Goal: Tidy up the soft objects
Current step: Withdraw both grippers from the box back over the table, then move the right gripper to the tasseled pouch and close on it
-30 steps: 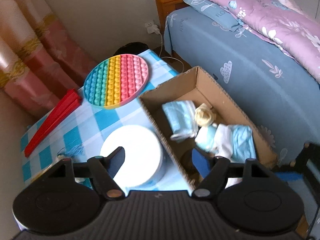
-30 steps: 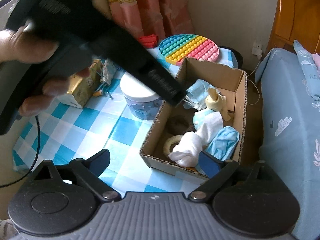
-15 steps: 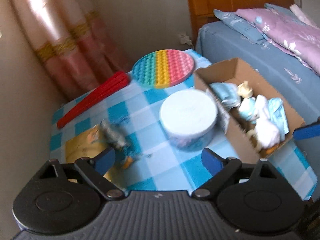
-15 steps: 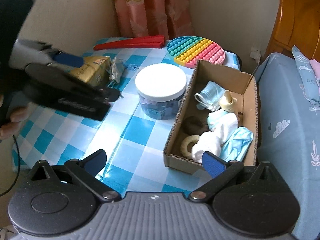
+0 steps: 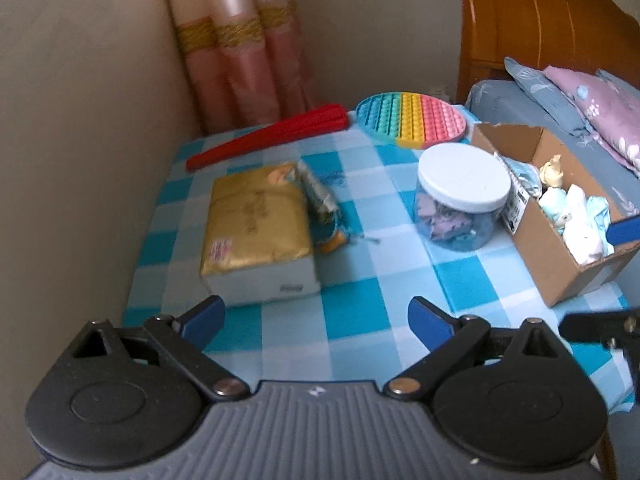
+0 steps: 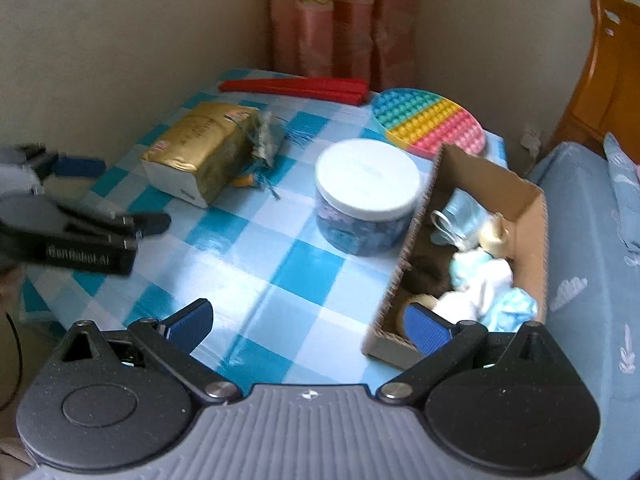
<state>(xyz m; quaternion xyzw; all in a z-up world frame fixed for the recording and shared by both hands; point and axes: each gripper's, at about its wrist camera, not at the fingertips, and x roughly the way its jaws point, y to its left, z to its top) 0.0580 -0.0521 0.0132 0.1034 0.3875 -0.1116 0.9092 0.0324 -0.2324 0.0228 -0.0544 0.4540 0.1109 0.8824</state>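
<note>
A cardboard box [image 5: 548, 256] [image 6: 416, 240] at the table's right edge holds several soft items: blue masks, white and blue socks [image 6: 476, 280], a small doll [image 5: 552, 172]. A gold tissue pack [image 5: 252, 224] [image 6: 200, 140] lies at the left with a small tasselled pouch [image 5: 320, 200] [image 6: 266, 140] against it. My left gripper [image 5: 316, 322] is open and empty above the table's front, near the tissue pack. My right gripper [image 6: 308, 326] is open and empty at the front edge, its right finger near the box corner.
A white-lidded clear jar [image 5: 464, 196] [image 6: 366, 196] stands mid-table beside the box. A rainbow pop-it disc [image 5: 412, 124] [image 6: 432, 124] and a red folded fan [image 5: 272, 136] [image 6: 296, 86] lie at the back. Wall and curtain behind, a bed [image 6: 592, 240] to the right.
My left gripper has pulled back from over the box and swung left toward the tissue pack. My right gripper has backed off a little and turned left. Both stay open.
</note>
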